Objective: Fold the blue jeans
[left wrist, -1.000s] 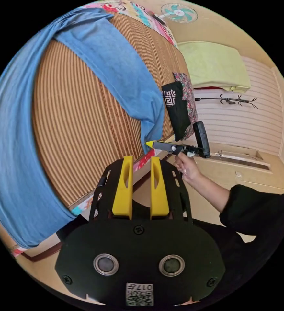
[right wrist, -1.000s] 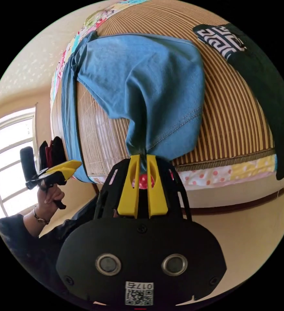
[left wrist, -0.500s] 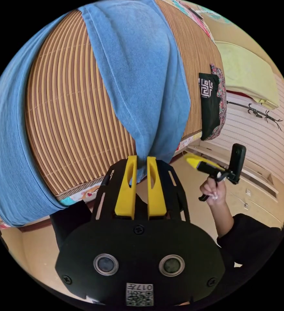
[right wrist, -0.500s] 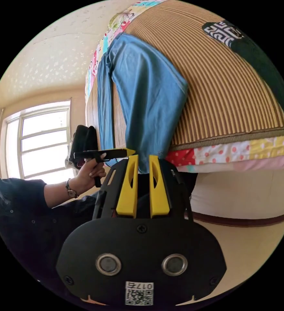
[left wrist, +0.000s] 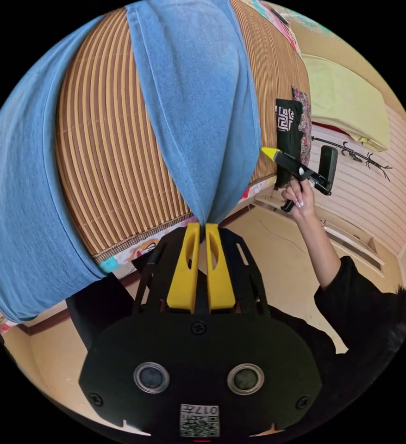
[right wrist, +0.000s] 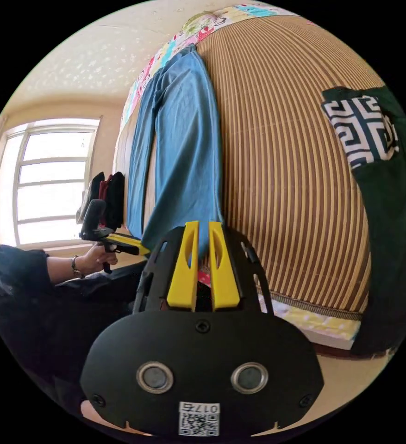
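The blue jeans (left wrist: 193, 92) lie spread on a striped bamboo mat (left wrist: 115, 152) on a bed. One leg runs down to my left gripper (left wrist: 202, 225), whose jaws are shut on a corner of its hem. The other leg (left wrist: 22, 208) hangs over the mat's edge. My right gripper (left wrist: 265, 151), held in a hand (left wrist: 300, 196), meets the same leg's far edge. In the right gripper view the jeans (right wrist: 184, 138) end between the jaws of my right gripper (right wrist: 203, 225), which pinch the cloth. The left gripper (right wrist: 140, 249) touches the hem's other corner.
A black garment with a white pattern (left wrist: 290, 134) (right wrist: 374, 138) lies on the mat's far side, over a floral cloth. Yellow-green bedding (left wrist: 341, 97) and a coat rack (left wrist: 351, 150) stand by the wall. A window (right wrist: 50, 185) has dark clothes (right wrist: 105, 194) beside it.
A second ago the right gripper held the hem and the left was free. The left then shut on the hem while the right let go; now the right has returned to the leg.
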Demonstrator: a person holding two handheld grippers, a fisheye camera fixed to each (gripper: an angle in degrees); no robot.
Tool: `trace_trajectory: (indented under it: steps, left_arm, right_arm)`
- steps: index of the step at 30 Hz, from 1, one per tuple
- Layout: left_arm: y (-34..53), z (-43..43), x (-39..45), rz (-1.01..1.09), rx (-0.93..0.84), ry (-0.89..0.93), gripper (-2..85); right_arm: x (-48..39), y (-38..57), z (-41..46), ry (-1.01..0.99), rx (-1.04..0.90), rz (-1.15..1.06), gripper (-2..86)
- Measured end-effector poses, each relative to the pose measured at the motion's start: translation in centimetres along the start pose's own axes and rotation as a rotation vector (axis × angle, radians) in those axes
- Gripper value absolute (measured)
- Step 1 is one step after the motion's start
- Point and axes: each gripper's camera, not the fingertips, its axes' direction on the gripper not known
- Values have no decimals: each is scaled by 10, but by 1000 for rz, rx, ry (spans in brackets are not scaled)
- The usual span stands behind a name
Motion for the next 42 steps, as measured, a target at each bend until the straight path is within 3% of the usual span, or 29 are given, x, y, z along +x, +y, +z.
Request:
trace_trajectory:
  steps: [7,12,17,20,25,29,31,33,35,42]
  left_arm:
    - [18,1,-11,-24,-1,14,-4]
    - [28,9,-15,-57,21,3,16]
    - [53,-28,3,-118,245,-132,68]
    - [60,-58,41,-23,340,-76,97]
    - [32,-63,130,176,206,-29,135]
    - [21,-44,149,177,114,-71,104]
    - [33,-40,144,163,140,-58,14]
    - [45,-39,134,123,152,-41,2]
    - [59,-41,124,86,176,-1,-3]
    - [97,-62,109,51,330,129,-8]
  right_arm:
    - [5,34,-22,85,197,105,115]
    - [19,9,14,117,-56,17,58]
    - [-12,29,-6,47,-39,-55,27]
    - [-51,45,-20,27,-3,-115,22]
    - [-113,48,-12,22,-14,-204,21]
    - [-145,36,9,-56,-84,-318,26]
    - [-145,29,20,-61,-194,-394,32]
    - [-120,12,19,-111,-362,-448,44]
    - [-85,-15,4,-104,-378,-386,58]
    - [32,-248,-10,-145,-49,-29,159]
